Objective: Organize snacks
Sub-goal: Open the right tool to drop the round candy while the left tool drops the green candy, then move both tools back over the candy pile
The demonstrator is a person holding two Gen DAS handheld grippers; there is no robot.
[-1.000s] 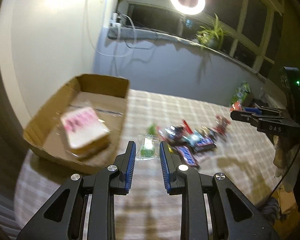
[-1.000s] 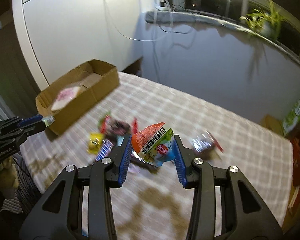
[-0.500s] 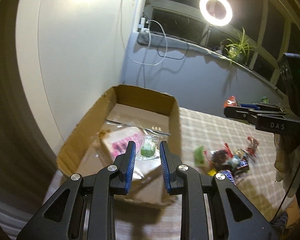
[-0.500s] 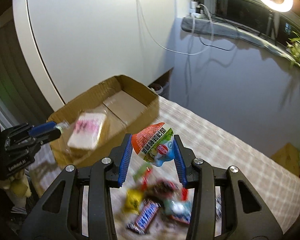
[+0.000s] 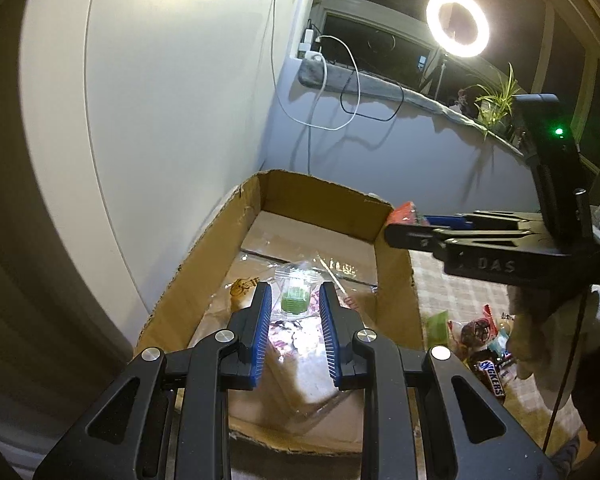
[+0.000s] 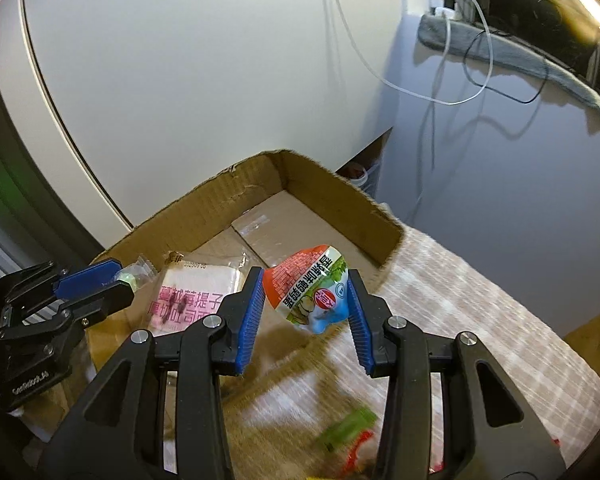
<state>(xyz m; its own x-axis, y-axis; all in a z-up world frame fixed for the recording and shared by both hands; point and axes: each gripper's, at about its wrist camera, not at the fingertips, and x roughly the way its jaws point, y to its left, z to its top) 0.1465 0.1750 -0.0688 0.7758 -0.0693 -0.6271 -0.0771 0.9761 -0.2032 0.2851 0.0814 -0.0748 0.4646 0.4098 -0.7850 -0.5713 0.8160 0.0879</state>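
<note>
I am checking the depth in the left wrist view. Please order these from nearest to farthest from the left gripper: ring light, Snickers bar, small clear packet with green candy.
1. small clear packet, between the left gripper fingers.
2. Snickers bar, lower right on the table.
3. ring light, upper right by the window.

Both tools (left (image 5: 295, 308), right (image 6: 305, 294)) clamped, angled downward.

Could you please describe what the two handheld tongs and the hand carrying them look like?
Both tongs, left and right, are matte black frames with silver bolts and ribbed blue pads. The right body bears pale "DAS" lettering and a green light. A light glove covers its hand.
</note>
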